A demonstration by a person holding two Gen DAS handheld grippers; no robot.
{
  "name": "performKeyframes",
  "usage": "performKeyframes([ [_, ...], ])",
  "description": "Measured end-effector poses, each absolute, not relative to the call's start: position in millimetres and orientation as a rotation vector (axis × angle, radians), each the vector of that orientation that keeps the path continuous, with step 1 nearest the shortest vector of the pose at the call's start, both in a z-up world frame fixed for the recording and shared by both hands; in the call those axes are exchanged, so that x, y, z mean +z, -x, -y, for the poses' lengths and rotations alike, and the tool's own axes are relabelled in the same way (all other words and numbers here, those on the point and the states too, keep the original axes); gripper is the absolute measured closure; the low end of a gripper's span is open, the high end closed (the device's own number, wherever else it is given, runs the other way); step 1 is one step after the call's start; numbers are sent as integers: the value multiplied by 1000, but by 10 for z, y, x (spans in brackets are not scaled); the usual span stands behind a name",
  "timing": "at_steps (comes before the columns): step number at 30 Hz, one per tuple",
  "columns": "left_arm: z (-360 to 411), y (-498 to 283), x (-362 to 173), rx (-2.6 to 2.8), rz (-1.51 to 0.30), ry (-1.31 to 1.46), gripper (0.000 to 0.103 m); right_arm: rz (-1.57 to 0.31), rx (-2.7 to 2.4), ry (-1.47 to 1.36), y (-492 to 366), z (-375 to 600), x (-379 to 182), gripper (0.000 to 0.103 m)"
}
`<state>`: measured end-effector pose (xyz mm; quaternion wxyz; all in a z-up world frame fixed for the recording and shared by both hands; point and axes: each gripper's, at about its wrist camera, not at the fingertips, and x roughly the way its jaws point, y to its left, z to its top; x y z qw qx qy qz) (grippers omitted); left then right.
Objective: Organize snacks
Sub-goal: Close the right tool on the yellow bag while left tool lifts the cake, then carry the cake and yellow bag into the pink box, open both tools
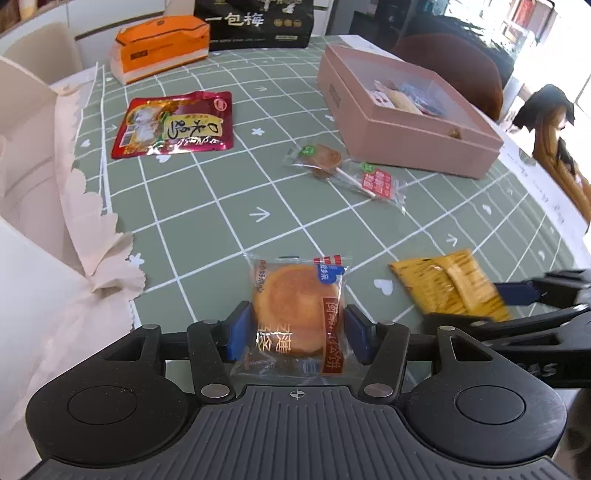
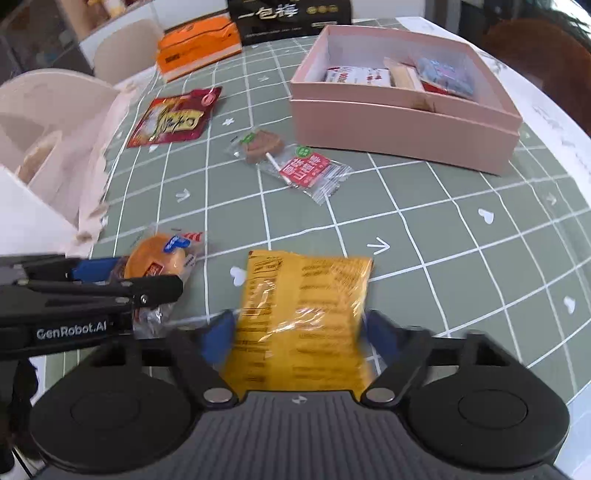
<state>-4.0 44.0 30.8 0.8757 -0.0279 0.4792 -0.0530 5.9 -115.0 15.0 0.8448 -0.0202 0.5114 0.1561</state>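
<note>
A round golden cake in a clear wrapper (image 1: 295, 310) lies between the blue pads of my left gripper (image 1: 299, 332), which is shut on its two sides. The right wrist view shows the same cake (image 2: 159, 258) in that left gripper (image 2: 151, 275) at the left edge. A yellow snack packet (image 2: 299, 314) sits between the pads of my right gripper (image 2: 299, 332), which touch both its edges; this part is blurred. In the left wrist view the yellow packet (image 1: 450, 288) and the right gripper (image 1: 461, 304) are at the right. An open pink box (image 2: 399, 125) holding several snacks stands at the back right.
On the green checked tablecloth (image 1: 229, 206) lie a brown lollipop packet (image 1: 321, 157), a red-labelled packet (image 1: 376, 182) and a red pouch (image 1: 177, 123). An orange tissue pack (image 1: 162, 46) and a black box (image 1: 258, 22) stand at the back. A pale open carton (image 1: 29, 147) fills the left side.
</note>
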Motion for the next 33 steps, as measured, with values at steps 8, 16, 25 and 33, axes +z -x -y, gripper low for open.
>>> performKeyframes([
  [8,-193,233,401,-195,-1025,108,44,-1055,278,-22,178,1712,393,41],
  [16,319,-391,1466,-350,-706,83,44,-956,134,-127,226,2366,784,41],
  [25,488,-1498,1965,-412,-566,174,46,-884,67,-117,370,2494,1080,41],
  [33,140,-1240,1267,-405,-718,260,47,-895,26,-83,308,2632,1152,41],
])
